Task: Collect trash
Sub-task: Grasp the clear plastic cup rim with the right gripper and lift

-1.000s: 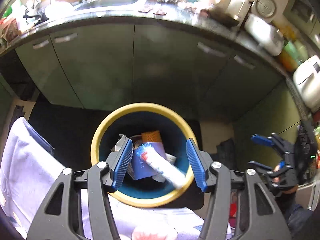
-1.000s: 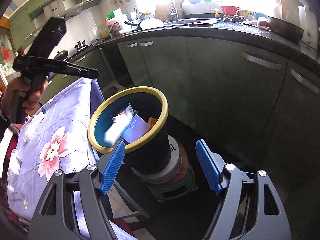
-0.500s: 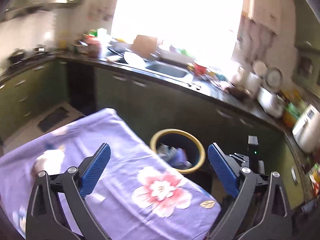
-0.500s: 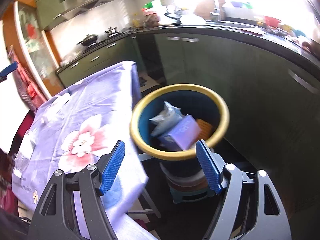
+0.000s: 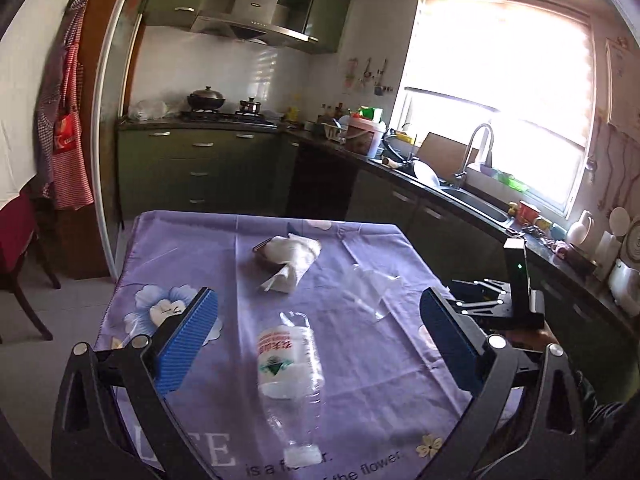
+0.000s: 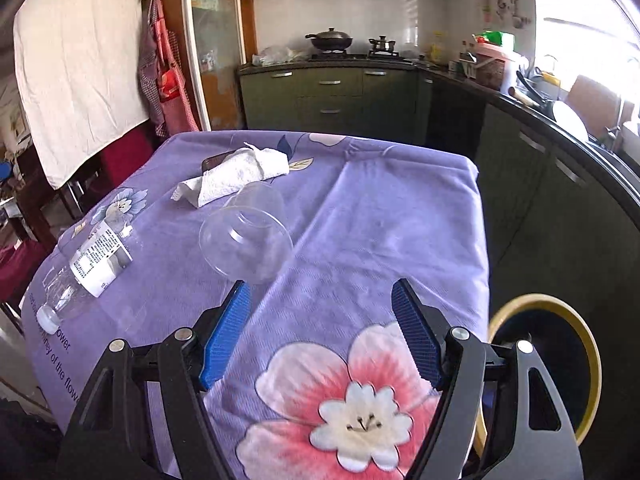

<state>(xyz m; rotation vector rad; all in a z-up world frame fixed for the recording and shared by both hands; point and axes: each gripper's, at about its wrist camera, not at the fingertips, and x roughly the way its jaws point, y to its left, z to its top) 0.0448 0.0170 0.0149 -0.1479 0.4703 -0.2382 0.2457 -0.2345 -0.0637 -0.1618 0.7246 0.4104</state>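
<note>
A clear plastic bottle [image 5: 290, 368] with a white label lies on the purple flowered tablecloth [image 5: 360, 360], between the open jaws of my left gripper [image 5: 320, 340]. It also shows in the right wrist view [image 6: 86, 268]. A clear plastic cup [image 6: 248, 240] lies on its side just ahead of my open, empty right gripper [image 6: 322, 334]; it shows faintly in the left wrist view [image 5: 370, 288]. A crumpled white tissue [image 6: 236, 176] lies on a dark flat object at the far side. The yellow-rimmed bin [image 6: 560, 360] stands beside the table's right edge.
Green kitchen cabinets [image 5: 200, 168] and a dark counter with sink [image 5: 472, 196] run along the far and right walls. A red chair [image 5: 18, 240] stands to the left of the table. The right gripper's body [image 5: 516, 292] shows past the table's right edge.
Both grippers have swung away from the bin and now face the table. The left one was over the bin with trash falling in; it now stands over the bottle.
</note>
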